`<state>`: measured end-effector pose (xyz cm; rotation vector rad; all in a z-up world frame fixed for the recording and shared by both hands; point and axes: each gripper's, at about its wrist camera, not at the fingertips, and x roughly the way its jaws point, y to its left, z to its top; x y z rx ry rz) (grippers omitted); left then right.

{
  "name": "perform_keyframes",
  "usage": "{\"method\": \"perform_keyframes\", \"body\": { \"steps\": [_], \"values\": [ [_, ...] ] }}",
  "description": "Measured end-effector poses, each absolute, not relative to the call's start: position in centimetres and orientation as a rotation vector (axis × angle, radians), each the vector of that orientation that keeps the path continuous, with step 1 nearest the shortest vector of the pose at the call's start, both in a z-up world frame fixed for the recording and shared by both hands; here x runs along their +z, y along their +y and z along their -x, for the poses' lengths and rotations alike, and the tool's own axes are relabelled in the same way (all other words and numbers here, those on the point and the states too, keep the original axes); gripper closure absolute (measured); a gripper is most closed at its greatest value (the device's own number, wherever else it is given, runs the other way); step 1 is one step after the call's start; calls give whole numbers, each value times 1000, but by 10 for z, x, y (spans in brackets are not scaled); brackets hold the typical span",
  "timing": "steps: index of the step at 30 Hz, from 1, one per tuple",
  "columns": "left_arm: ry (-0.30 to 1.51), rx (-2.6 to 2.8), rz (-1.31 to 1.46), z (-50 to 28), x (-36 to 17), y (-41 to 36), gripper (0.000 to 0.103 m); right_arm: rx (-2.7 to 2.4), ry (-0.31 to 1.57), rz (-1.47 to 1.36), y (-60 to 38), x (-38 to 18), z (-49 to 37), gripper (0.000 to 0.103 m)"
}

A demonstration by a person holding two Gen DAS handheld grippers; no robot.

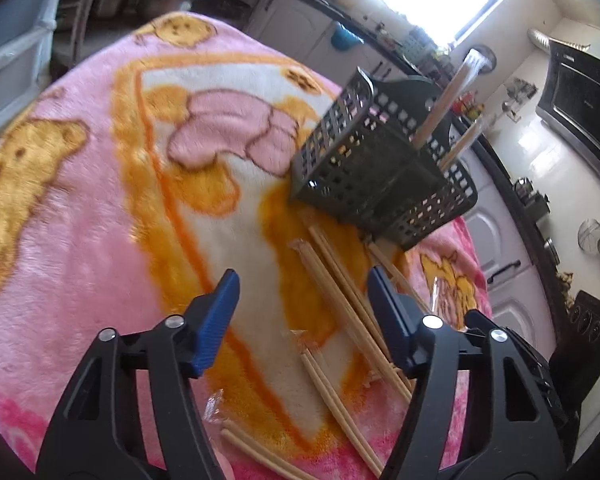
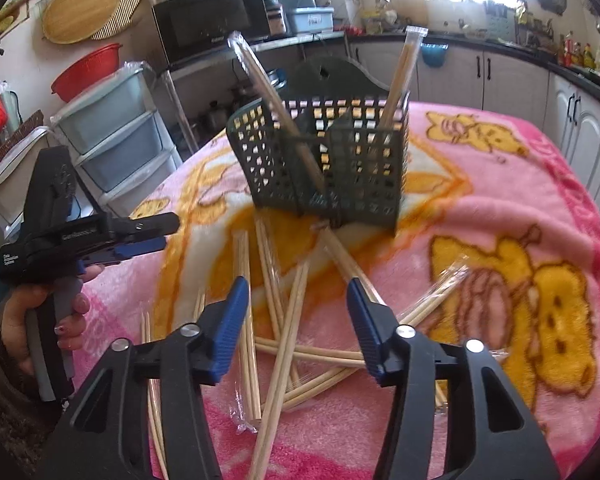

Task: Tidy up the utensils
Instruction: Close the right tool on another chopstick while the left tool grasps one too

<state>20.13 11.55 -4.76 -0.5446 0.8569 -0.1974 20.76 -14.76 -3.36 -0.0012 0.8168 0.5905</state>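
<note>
pink blanket (image 2: 500, 208); one caddy (image 2: 324, 168), two upright chopstick packs (image 2: 400, 80)

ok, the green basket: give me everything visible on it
The basket is dark green, looks like plastic, with walls of square-hole grid and a solid arched back panel with a hanging hole. A divider splits it into compartments. It stands upright on the pink blanket. Two wrapped chopstick pairs lean inside, one to each side. Loose chopsticks lie in front, some reaching its base. Neither gripper touches it.

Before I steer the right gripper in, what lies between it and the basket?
Loose chopsticks, criss-crossed on the blanket, fill the stretch up to the basket; the right wrist view shows it.
</note>
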Motion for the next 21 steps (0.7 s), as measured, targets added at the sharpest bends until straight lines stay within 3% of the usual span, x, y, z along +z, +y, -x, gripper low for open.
{"method": "perform_keyframes", "body": {
  "steps": [5,21],
  "values": [
    [918,-244,556,-218,-59,104,54,601,884,-16,-138,-48,-222,65],
    [1002,-243,689,-264,-83,109,58,598,982,6,-112,-73,-260,66]
  ]
}}
